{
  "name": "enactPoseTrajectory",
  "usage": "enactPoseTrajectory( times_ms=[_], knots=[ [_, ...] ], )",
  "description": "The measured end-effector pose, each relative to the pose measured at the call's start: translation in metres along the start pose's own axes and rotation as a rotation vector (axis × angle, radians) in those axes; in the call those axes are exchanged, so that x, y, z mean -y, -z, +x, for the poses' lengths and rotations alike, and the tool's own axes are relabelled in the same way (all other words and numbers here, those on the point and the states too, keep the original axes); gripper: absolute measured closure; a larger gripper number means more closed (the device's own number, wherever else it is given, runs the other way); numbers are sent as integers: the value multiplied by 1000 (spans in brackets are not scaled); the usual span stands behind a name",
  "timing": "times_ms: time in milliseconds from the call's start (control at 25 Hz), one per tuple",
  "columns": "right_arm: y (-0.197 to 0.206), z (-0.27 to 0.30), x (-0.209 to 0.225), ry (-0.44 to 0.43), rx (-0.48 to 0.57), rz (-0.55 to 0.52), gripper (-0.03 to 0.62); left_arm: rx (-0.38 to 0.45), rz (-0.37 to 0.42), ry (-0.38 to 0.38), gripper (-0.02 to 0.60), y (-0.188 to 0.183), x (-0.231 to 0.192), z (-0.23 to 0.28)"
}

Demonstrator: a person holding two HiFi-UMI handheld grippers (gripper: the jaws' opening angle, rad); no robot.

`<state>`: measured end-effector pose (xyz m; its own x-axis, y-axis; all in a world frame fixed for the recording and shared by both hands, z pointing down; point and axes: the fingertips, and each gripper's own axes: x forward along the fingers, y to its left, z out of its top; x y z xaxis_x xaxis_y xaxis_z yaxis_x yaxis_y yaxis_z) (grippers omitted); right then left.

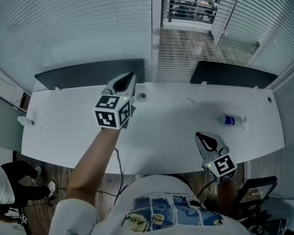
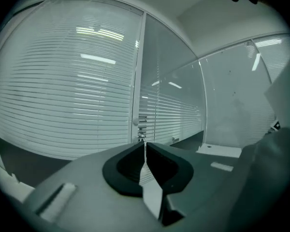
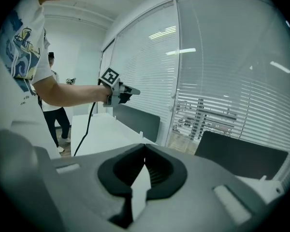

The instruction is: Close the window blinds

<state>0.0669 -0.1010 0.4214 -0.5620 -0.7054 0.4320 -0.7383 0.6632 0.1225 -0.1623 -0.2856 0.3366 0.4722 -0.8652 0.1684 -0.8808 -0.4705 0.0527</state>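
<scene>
**A:** Where are the blinds?

**B:** Along the glass behind the white desk [image 1: 152,136]. The wide blind [image 1: 73,28] on the left has its slats lying flat and shut. The narrower blind [image 1: 191,6], just right of the white window post [image 1: 156,13], has its slats standing open, and one sees through them.

**A:** And the left gripper?

**B:** The left gripper [image 2: 145,145] reaches out over the far side of the desk, near the post and pointing almost level at the glass. Its jaws are clenched, tips met, and I can make out nothing caught between them.

**A:** The right one?

**B:** The right gripper [image 3: 144,148] hangs over the near edge of the desk, close to the person's body. It is aimed toward the open-slatted blind and is well apart from it. Its jaws are pressed together too, with nothing in them.

**A:** Anything else on the desk?

**B:** A clear bottle [image 1: 233,120] with a blue band lies on its side toward the right end. Two dark divider panels [image 1: 88,73] stand along the far edge, one on each side of the post.
</scene>
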Motion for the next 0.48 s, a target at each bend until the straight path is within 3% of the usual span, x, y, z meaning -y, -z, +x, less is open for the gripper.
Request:
enactPoseTrajectory(
  times_ms=[480],
  knots=[
    [-2, 3, -89, 41, 38, -17, 591, -38, 90, 156, 577, 77, 28, -134]
  ],
)
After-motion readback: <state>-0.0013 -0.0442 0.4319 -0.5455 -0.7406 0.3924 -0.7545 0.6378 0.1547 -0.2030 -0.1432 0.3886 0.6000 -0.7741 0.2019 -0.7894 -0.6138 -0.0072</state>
